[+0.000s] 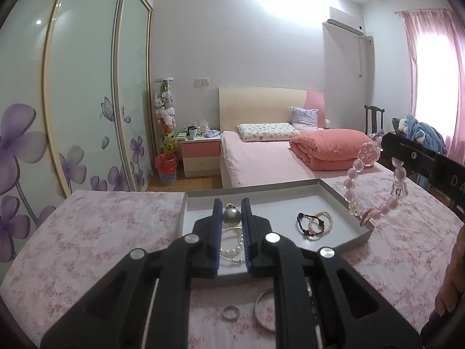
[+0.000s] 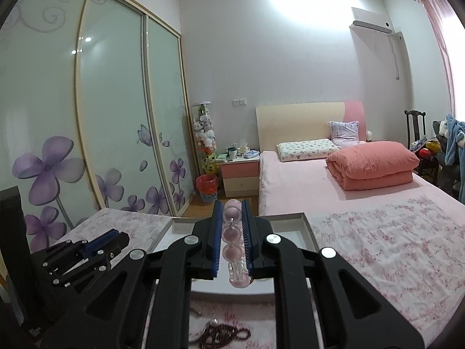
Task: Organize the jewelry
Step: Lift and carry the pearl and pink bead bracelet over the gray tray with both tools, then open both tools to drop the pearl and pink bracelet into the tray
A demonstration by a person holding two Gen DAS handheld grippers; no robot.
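Note:
My left gripper [image 1: 231,203] is shut on a small silver ball pendant [image 1: 231,218], held over the left part of a shallow grey tray [image 1: 343,200]. In the tray lie a pearl bracelet [image 1: 232,247], a black bracelet [image 1: 303,225] and a pink pearl bracelet [image 1: 322,222]. My right gripper [image 2: 231,203] is shut on a pink bead bracelet [image 2: 232,234]. In the left wrist view that bracelet [image 1: 375,186] hangs as a loop over the tray's right rim. From the right wrist view the left gripper [image 2: 123,237] sits low at the left.
On the floral cloth in front of the tray lie a silver ring [image 1: 231,312], a thin bangle [image 1: 263,311] and a dark beaded strand [image 2: 223,334]. A person's hand [image 1: 450,276] is at the right edge. A bed [image 2: 348,192] stands behind, a wardrobe [image 2: 110,101] to the left.

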